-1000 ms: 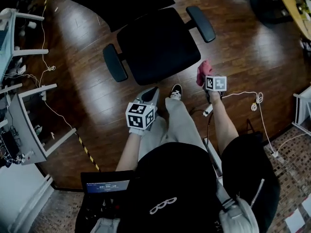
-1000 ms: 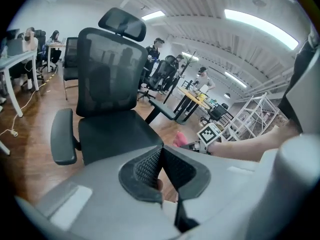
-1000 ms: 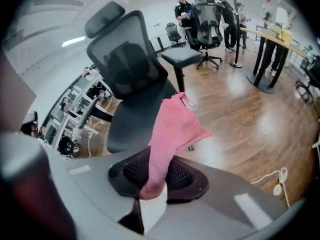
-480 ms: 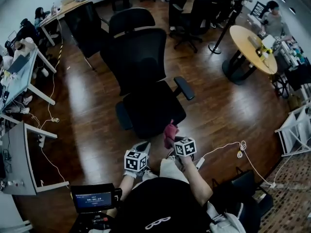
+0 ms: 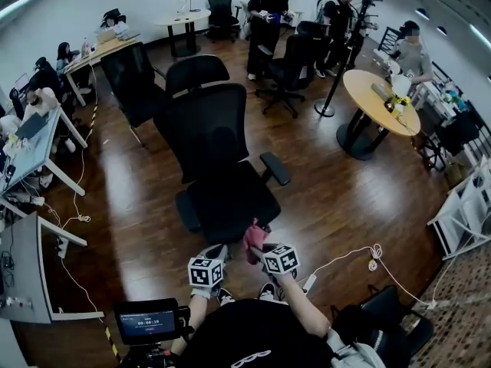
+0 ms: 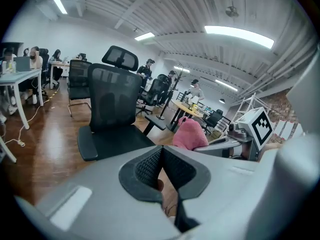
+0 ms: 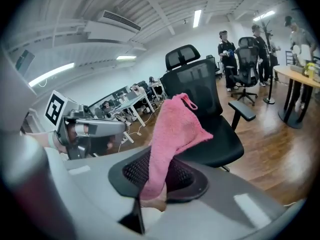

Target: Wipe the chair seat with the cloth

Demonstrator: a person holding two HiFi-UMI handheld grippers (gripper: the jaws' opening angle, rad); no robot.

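Cloth [image 7: 172,134], pink & fuzzy, clamped in R tongs [image 7: 156,176]; L tongs [image 6: 161,164] together, empty.

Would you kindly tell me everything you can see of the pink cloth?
The cloth is pink and fluffy, like terry towelling, with a small loop at its top corner. Its lower end is pinched between the fingers of the right gripper, which is shut on it; the rest stands upward, loosely folded. In the head view it is at the front edge of the black chair seat, seemingly held clear of it. Nothing else touches it.
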